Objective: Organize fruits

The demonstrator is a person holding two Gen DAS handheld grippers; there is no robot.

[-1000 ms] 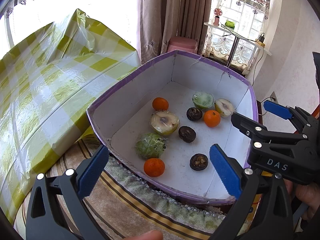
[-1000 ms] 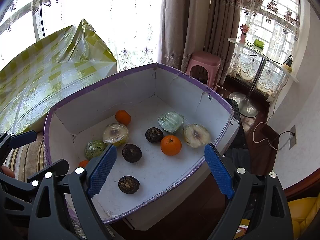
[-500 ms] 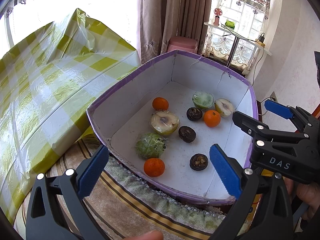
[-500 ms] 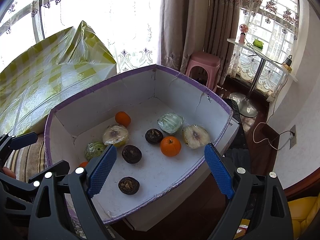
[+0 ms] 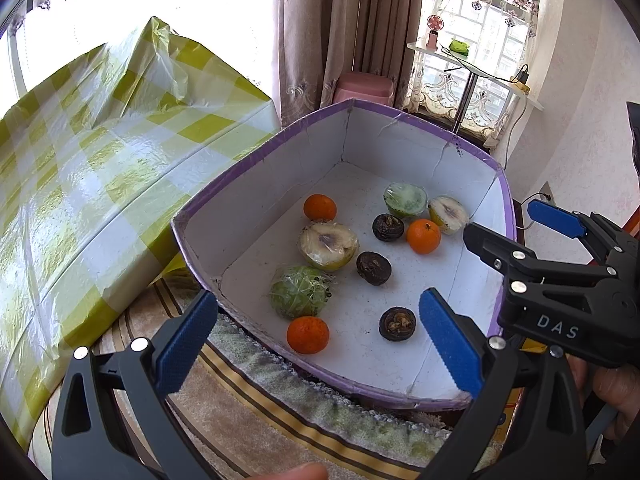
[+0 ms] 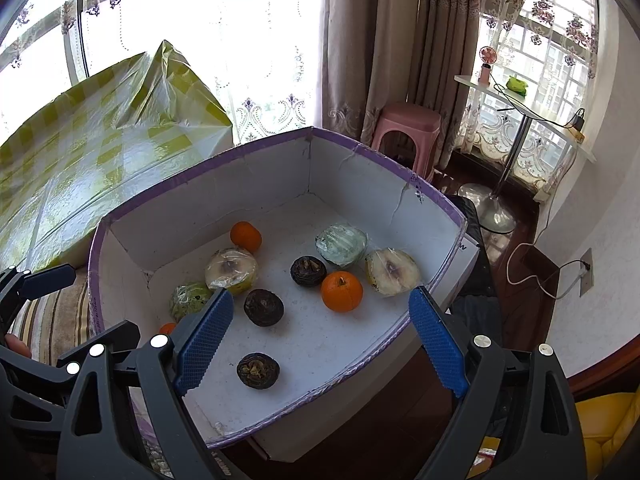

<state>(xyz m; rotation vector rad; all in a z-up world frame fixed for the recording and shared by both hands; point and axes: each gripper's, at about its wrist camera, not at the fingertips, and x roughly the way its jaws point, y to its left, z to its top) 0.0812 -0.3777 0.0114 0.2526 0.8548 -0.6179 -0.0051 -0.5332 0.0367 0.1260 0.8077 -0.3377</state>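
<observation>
A white box with a purple rim (image 5: 256, 168) (image 6: 400, 168) holds loose fruit. Inside lie three oranges (image 5: 308, 335) (image 5: 423, 236) (image 5: 319, 207), three dark round fruits (image 5: 397, 323) (image 5: 373, 267) (image 5: 388, 227), and several cut halves wrapped in film, such as a pale one (image 5: 328, 244) and a green one (image 5: 299, 292). My left gripper (image 5: 316, 344) hovers open over the box's near edge, holding nothing. My right gripper (image 6: 320, 340) is open above the near right side, also holding nothing, with a dark fruit (image 6: 258, 370) below its jaws.
A table with a yellow-checked plastic cloth (image 5: 80, 168) stands to the left. A striped towel (image 5: 280, 412) lies under the box. Beyond are curtains, a pink stool (image 6: 408, 124) and a small side table (image 6: 520, 104); dark floor lies to the right.
</observation>
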